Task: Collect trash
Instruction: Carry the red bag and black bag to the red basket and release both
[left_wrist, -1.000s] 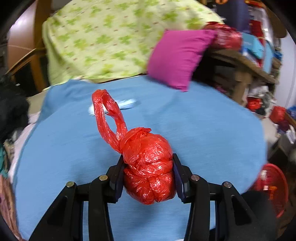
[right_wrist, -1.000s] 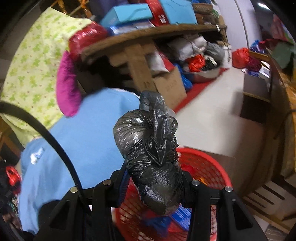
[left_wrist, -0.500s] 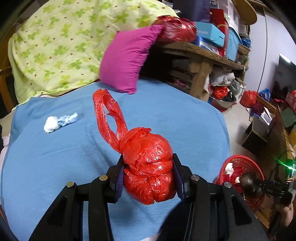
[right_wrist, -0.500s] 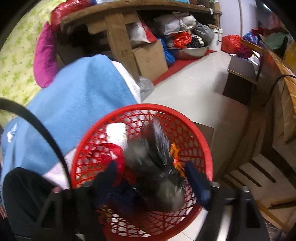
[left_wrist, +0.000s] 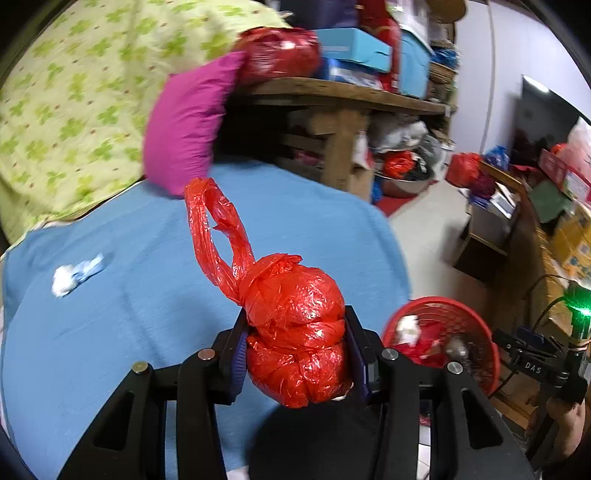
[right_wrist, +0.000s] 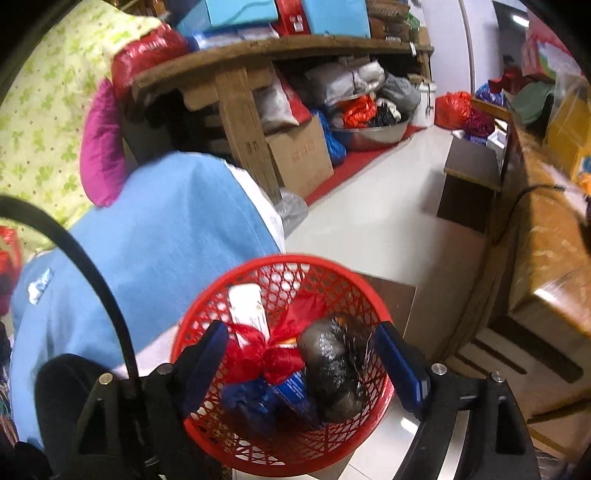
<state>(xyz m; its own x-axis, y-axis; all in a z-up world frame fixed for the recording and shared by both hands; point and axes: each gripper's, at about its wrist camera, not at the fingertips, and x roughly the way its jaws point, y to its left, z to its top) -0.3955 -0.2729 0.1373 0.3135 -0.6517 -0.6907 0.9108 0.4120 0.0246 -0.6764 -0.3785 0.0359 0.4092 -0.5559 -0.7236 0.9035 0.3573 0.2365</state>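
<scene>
Blue bedspread: left fingers clamp red bag; right fingers opening, empty, over basket.

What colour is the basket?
Red, an open lattice; the basket shows best in the right wrist view.

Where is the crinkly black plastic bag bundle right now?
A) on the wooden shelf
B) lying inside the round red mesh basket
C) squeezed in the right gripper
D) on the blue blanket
B: the crinkly black plastic bag bundle lies inside the round red mesh basket, below the right gripper, whose jaws are opening and touch nothing.
</scene>
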